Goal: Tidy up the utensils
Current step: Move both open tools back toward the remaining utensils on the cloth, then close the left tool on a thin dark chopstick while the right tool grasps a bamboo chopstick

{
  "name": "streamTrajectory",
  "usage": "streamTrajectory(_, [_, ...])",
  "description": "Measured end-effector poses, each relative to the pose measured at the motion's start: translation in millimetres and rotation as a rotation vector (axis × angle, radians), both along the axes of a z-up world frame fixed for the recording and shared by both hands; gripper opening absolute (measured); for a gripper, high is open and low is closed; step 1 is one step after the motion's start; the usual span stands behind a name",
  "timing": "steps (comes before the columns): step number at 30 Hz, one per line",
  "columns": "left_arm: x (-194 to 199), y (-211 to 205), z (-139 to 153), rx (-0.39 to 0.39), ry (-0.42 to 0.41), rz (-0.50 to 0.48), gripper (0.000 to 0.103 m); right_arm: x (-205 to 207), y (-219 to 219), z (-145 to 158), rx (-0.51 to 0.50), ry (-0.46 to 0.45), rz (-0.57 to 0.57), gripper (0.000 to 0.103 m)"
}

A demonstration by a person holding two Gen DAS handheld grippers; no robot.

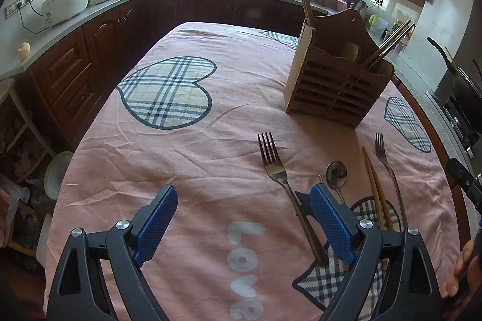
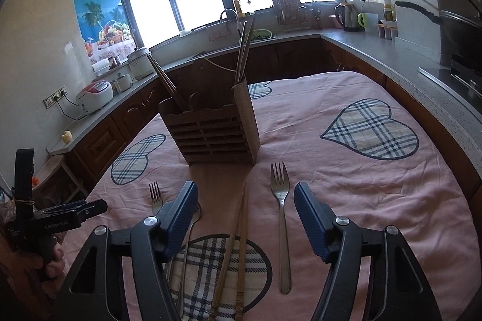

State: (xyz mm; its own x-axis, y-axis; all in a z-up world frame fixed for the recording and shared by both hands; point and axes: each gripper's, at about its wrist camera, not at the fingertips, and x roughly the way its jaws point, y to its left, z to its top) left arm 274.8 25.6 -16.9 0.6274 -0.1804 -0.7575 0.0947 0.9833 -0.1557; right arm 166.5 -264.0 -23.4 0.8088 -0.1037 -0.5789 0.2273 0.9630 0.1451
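Both claws are empty with jaws apart: left claw (image 1: 244, 209) hangs over bare pink cloth by the near fork (image 1: 278, 170), right claw (image 2: 245, 214) straddles the loose chopsticks (image 2: 238, 242) without touching them. Barely started, I'd say. The wooden holder (image 2: 215, 134) mid-worktop already has some chopsticks standing in it, though what else is inside I can't really make out. Left to sort on the worktop (image 2: 346, 200): two forks, a spoon (image 1: 336, 173) and that chopstick pair.
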Motion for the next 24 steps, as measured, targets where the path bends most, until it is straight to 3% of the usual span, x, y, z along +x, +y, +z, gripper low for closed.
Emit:
streamTrajectory(3, [7, -1, -4, 0.006, 0.012, 0.003, 0.090, 8, 3, -5, 0.009, 0.032, 0.012, 0.051])
streamTrajectory(8, [18, -6, -10, 0.019, 0.030, -0.006, 0.089, 21, 4, -15, 0.028, 0.075, 0.027, 0.048])
streamTrajectory(11, [25, -10, -15, 0.025, 0.043, -0.010, 0.089, 28, 4, -20, 0.029, 0.105, 0.036, 0.039])
streamTrajectory(19, [44, -17, -27, 0.042, 0.063, -0.025, 0.088, 49, 5, -36, 0.043, 0.179, 0.070, 0.038])
streamTrajectory(24, [58, -22, -35, 0.056, 0.078, -0.030, 0.083, 65, 3, -53, 0.040, 0.245, 0.079, 0.025])
